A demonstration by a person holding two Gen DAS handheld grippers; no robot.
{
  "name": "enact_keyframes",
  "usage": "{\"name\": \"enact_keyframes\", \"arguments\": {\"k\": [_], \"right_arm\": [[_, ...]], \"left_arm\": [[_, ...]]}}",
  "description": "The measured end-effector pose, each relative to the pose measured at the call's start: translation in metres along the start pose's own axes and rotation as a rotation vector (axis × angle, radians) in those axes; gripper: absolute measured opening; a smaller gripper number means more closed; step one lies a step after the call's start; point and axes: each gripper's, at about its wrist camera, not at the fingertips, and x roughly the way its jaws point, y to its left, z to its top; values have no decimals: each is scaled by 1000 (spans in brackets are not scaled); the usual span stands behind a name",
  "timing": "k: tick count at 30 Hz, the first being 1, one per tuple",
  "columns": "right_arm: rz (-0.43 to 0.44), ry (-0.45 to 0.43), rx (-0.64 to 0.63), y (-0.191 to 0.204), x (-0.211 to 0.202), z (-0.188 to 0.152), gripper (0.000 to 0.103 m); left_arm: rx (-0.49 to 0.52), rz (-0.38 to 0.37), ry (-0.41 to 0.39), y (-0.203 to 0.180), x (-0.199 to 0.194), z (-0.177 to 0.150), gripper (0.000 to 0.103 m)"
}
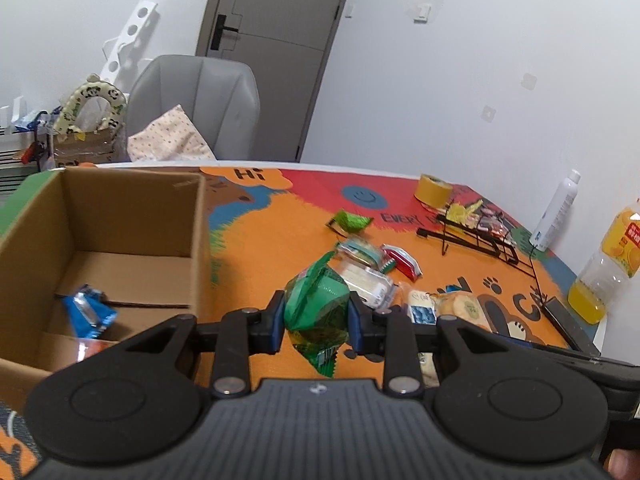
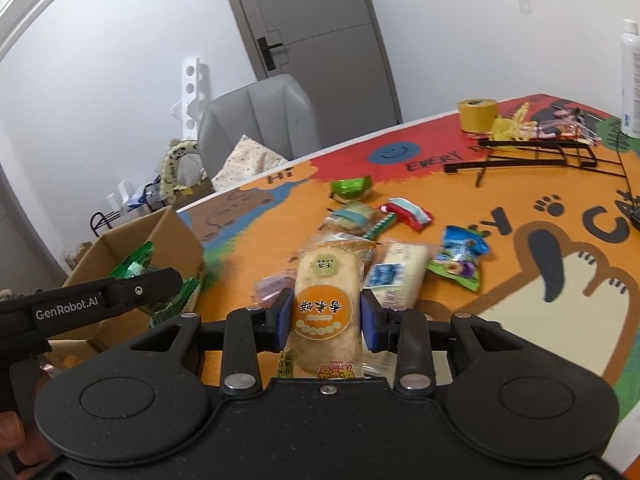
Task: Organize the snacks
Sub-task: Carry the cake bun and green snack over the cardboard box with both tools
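Note:
My left gripper (image 1: 316, 314) is shut on a green snack packet (image 1: 316, 304) and holds it above the table, just right of the open cardboard box (image 1: 120, 216). A blue snack packet (image 1: 90, 312) lies inside the box. My right gripper (image 2: 326, 314) is shut on a rice-cracker packet with an orange label (image 2: 326, 304). Loose snacks lie on the orange mat: a white-and-blue packet (image 2: 396, 276), a blue-green packet (image 2: 460, 258), a red-and-white packet (image 2: 408, 212) and a green packet (image 2: 352, 186). The left gripper with its green packet also shows in the right wrist view (image 2: 160, 292) at the box.
A black wire rack (image 1: 476, 236) holding more snacks stands at the back right, by a yellow tape roll (image 1: 434, 190). A white spray bottle (image 1: 556, 208) and a juice bottle (image 1: 604, 268) stand at the right edge. A grey chair (image 1: 200, 104) is behind the table.

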Motion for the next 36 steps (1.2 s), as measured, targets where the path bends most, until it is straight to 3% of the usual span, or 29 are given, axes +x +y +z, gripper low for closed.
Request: {"name": "enact_keyframes", "arguments": {"k": [18, 36], "right_arm": [[60, -14, -77, 55, -1, 12, 33], [105, -13, -125, 89, 11, 24, 33]], "left_arm": [[-54, 53, -57, 45, -37, 14, 30], [-104, 108, -57, 86, -43, 23, 30]]}}
